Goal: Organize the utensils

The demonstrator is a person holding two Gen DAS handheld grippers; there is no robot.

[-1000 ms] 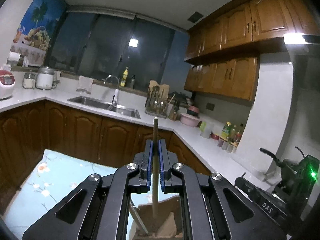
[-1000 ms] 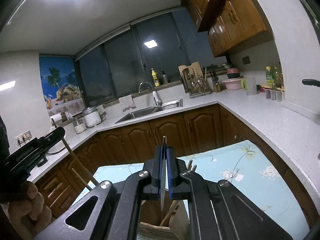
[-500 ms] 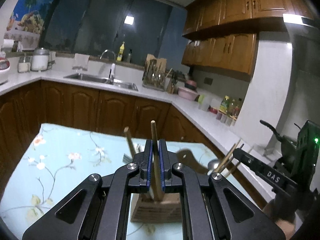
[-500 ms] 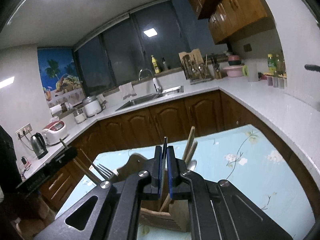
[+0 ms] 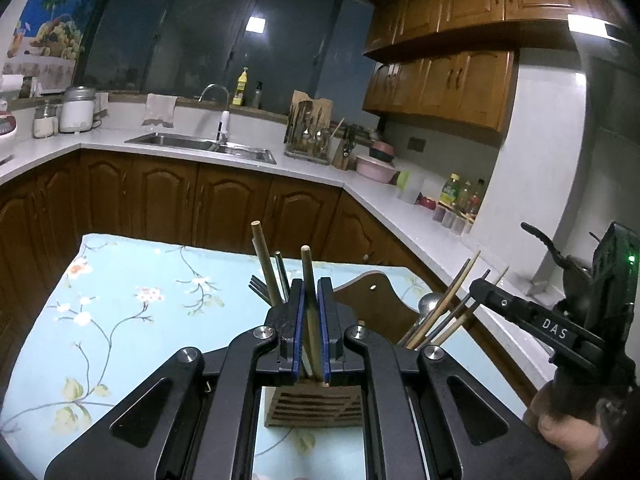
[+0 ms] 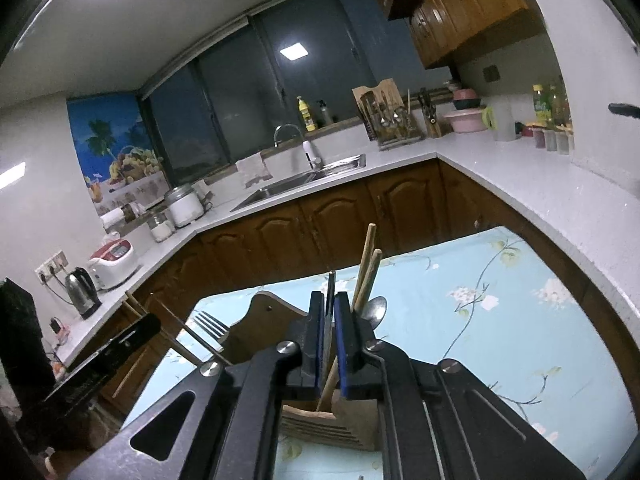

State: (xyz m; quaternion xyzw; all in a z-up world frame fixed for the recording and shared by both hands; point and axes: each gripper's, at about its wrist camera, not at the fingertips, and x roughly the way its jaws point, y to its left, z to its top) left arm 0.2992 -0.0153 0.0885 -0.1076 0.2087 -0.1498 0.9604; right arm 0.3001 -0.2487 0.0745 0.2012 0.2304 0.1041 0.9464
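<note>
Wooden utensil holder (image 5: 316,406): slatted front, tall shaped back panel, standing on the table (image 5: 132,300) under a pale blue floral cloth.

Left gripper (image 5: 311,320): blue-padded fingers (image 5: 296,328) pinching a wooden chopstick (image 5: 309,280), nearly upright, its lower end down inside the holder.

Holder contents, left wrist view: a second wooden stick (image 5: 264,264) and a thin dark rod beside it, leaning left; a fork (image 5: 256,286) with tines up behind them; a metal spoon (image 5: 428,303) at the right of the back panel.

Right gripper (image 6: 328,328): fingers (image 6: 344,336) pressed on a thin dark metal utensil handle (image 6: 330,288), held upright above the holder (image 6: 320,420). What kind of utensil it is cannot be told.

Holder contents, right wrist view: two wooden sticks (image 6: 368,268) leaning right just beside the fingers, spoon bowl (image 6: 376,310) below them, fork (image 6: 210,324) to the left.

Right gripper as seen from the left wrist camera (image 5: 484,289): at the right edge, black, marked DAS, with several sticks fanning up beside its tip.

Surroundings: brown wooden cabinets, white worktop with steel sink (image 5: 204,146), dark window.
</note>
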